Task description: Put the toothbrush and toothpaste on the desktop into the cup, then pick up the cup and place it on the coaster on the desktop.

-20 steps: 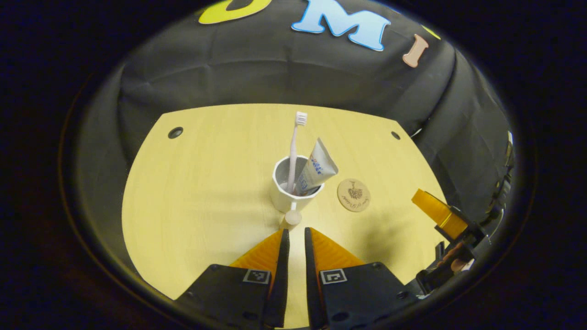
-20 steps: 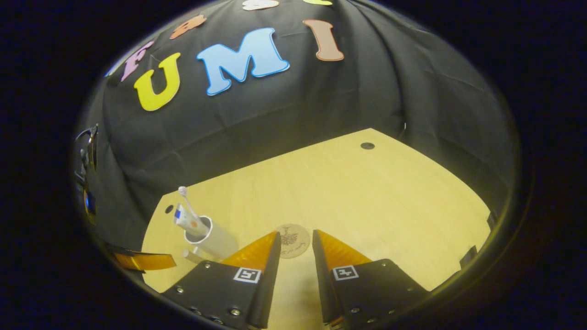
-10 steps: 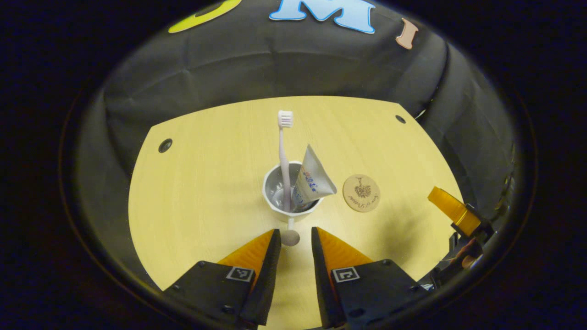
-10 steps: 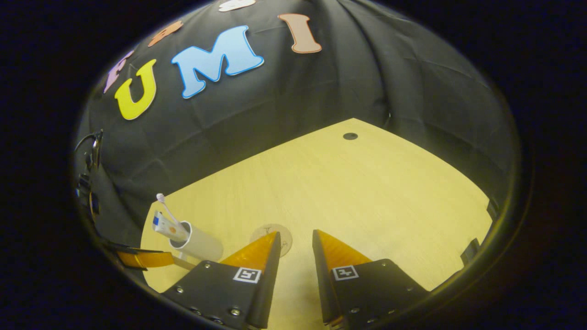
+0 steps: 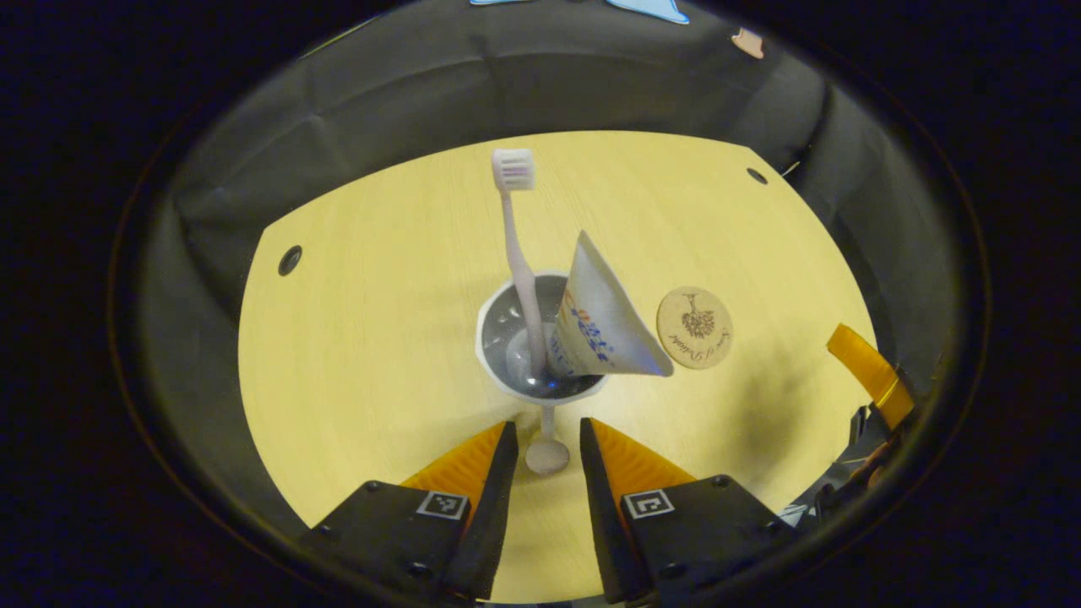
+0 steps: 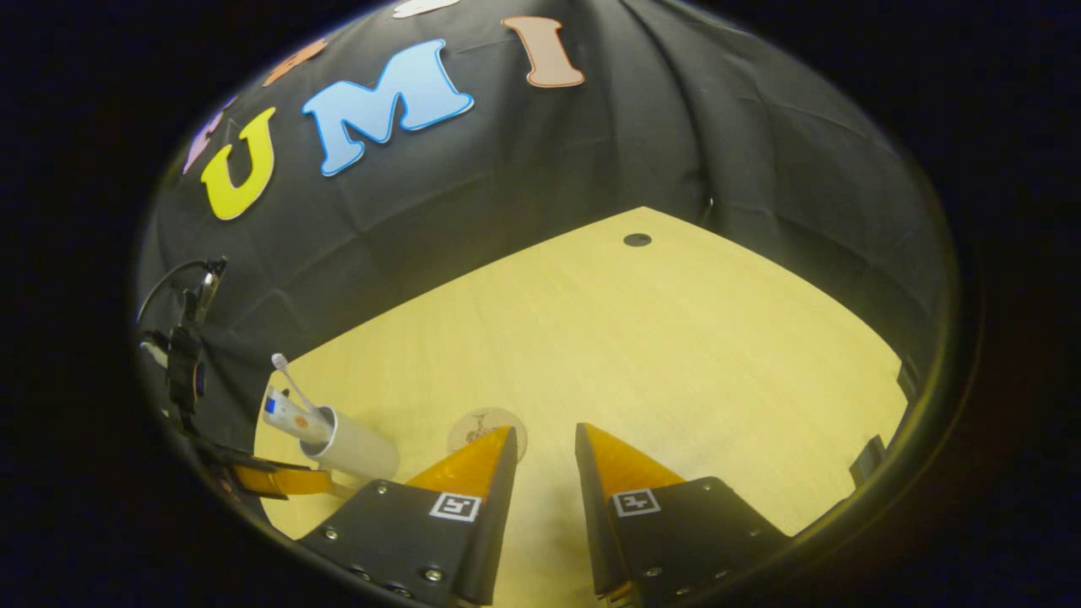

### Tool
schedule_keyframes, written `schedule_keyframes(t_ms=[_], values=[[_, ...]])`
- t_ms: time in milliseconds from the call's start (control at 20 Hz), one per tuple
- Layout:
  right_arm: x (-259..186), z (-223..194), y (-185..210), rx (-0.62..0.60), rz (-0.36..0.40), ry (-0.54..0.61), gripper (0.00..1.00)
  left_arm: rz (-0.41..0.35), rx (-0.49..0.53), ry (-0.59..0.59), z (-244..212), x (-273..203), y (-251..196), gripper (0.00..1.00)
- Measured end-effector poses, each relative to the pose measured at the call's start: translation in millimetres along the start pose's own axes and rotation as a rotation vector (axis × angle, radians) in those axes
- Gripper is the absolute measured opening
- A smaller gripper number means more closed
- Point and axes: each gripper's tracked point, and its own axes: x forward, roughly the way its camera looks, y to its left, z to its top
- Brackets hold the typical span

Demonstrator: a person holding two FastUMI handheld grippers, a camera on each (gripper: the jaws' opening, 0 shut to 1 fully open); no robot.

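A white cup (image 5: pixel 498 338) stands upright on the wooden desktop (image 5: pixel 380 338), with a pale toothbrush (image 5: pixel 519 262) and a toothpaste tube (image 5: pixel 604 329) leaning inside it. The cup's stick handle ends in a round knob (image 5: pixel 547 456). My left gripper (image 5: pixel 547 424) is open, its fingers on either side of that knob with a small gap on each side. The round wooden coaster (image 5: pixel 694 326) lies just right of the cup. In the right gripper view, my right gripper (image 6: pixel 545 429) is open and empty above the desktop, with the coaster (image 6: pixel 473 425) just beyond its left finger and the cup (image 6: pixel 355 452) farther left.
Small dark holes (image 5: pixel 290 259) (image 5: pixel 757 176) sit near the desktop's far corners. The black cloth wall rises close behind the far edge. A finger of the right gripper (image 5: pixel 870 371) shows at the right edge of the left gripper view.
My left gripper has opened wider and moved forward and higher over the cup, so the handle knob now sits between its fingers. The right gripper has shifted slightly right.
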Motion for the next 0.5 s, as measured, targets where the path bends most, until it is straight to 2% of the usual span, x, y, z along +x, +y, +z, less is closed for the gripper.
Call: schedule_keyframes(t_ms=[50, 150, 200, 250, 300, 350, 400, 500], values=[[1, 1, -3, 0.006, -0.006, 0.001, 0.42, 0.004, -0.002, 0.011, 0, 3, 1, 0.58], [2, 1, -10, 0.018, -0.019, 0.007, 0.42, 0.008, 0.008, 0.022, 2, 10, 3, 0.48], [3, 1, -14, 0.023, -0.025, 0.013, 0.42, 0.014, 0.013, 0.033, 1, 12, 2, 0.53], [3, 0, -17, 0.028, -0.031, 0.019, 0.42, 0.016, 0.018, 0.046, 1, 14, 3, 0.52], [3, -1, -21, 0.032, -0.036, 0.024, 0.42, 0.016, 0.019, 0.055, 0, 17, 2, 0.48], [3, -2, -24, 0.035, -0.041, 0.028, 0.42, 0.017, 0.019, 0.061, 0, 19, 2, 0.48], [4, -1, -27, 0.038, -0.045, 0.032, 0.42, 0.015, 0.02, 0.062, 1, 22, 1, 0.52], [4, -1, -30, 0.044, -0.052, 0.041, 0.42, 0.012, 0.015, 0.069, 0, 27, -2, 0.42]])
